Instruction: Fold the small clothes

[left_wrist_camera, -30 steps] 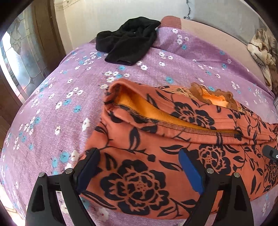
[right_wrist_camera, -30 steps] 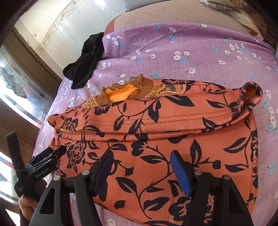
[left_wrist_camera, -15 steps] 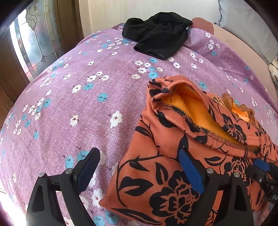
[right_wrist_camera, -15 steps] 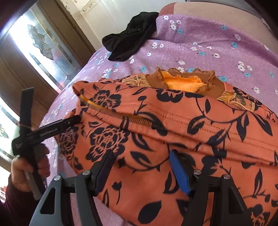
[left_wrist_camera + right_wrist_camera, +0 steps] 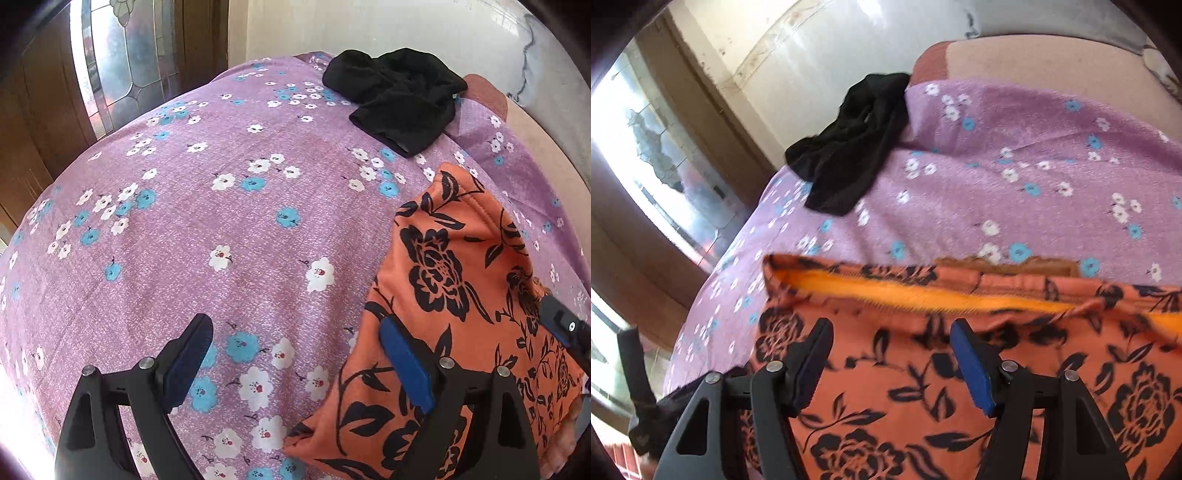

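1. The left gripper (image 5: 295, 365) has its two fingers spread wide apart with nothing between them.
2. The right gripper (image 5: 892, 362) likewise has its fingers spread wide, gripping nothing.
3. In the left wrist view, part of the right gripper shows at the right edge.

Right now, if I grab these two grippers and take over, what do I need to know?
Left gripper: open, holding nothing, over the purple bedsheet beside the orange flowered top's left edge.
Right gripper: open, holding nothing, above the top, near its hem.
The top lies on the bed, partly folded, with the yellow lining showing along one fold.
A black garment sits bunched at the far end of the bed, not folded.
Done: first folds on the orange top.
Left: probably fold it smaller and tidy it, then fold the black one.
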The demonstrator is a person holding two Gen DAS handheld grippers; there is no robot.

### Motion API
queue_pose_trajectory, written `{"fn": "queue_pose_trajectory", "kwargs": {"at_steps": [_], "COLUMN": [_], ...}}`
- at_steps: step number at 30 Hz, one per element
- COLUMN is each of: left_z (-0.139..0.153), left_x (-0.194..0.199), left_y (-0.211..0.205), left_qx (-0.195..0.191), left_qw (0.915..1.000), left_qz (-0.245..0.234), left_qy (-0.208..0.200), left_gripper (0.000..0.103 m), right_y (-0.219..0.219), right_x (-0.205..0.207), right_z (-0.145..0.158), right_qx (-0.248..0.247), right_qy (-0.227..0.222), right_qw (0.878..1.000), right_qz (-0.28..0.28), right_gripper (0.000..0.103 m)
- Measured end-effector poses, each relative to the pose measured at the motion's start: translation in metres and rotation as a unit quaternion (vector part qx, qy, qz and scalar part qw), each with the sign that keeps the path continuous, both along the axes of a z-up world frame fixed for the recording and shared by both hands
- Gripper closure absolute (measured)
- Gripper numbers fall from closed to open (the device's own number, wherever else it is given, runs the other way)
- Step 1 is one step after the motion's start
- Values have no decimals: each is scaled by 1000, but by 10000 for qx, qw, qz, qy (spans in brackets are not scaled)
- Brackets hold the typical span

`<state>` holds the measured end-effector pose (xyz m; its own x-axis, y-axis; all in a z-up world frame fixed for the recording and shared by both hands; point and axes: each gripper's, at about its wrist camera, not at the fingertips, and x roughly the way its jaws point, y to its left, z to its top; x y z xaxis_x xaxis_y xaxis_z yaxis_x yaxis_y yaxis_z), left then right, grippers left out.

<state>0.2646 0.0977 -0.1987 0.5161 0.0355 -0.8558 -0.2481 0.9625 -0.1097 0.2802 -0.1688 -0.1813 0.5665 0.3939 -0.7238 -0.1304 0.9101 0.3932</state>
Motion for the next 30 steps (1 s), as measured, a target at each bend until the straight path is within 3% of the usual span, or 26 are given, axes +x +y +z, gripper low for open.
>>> {"fn": "queue_pose_trajectory", "kwargs": {"at_steps": [3, 5, 7, 10, 13, 15, 21, 25, 30], "left_z": [-4, -3, -2, 3, 9, 11, 13, 10, -5], "left_x": [-1, -1, 1, 2, 2, 0, -6, -11, -13], "left_y": [-2, -6, -11, -19, -31, -40, -63, -77, -86], "left_qx": [18, 50, 126, 236, 308, 360, 421, 557, 746], "left_qw": [10000, 9999, 9997, 9991, 9974, 9959, 9910, 9888, 9882], "left_qz": [-13, -93, -193, -355, -600, -773, -1230, -1361, -1329], "left_qy": [92, 87, 48, -88, -238, -296, -333, -244, 110], "left_gripper": [11, 11, 11, 11, 11, 11, 11, 11, 11], "right_y": [32, 48, 53, 33, -5, -36, -146, -193, -213], "right_x": [7, 24, 44, 72, 69, 54, -26, -91, -142], "right_z": [-20, -32, -35, -37, -13, 4, 23, 10, -27], "right_qx": [-21, -299, -624, -642, -607, -752, -465, 192, 758], "right_qy": [234, 355, 184, 335, 138, -96, 81, 449, 862], "right_qw": [9992, 9985, 9978, 9969, 9945, 9904, 9804, 9733, 9593], "right_qz": [321, 294, 142, -295, -837, -1158, -1912, -2244, -2579], "right_gripper": [34, 34, 34, 35, 35, 33, 33, 33, 35]}}
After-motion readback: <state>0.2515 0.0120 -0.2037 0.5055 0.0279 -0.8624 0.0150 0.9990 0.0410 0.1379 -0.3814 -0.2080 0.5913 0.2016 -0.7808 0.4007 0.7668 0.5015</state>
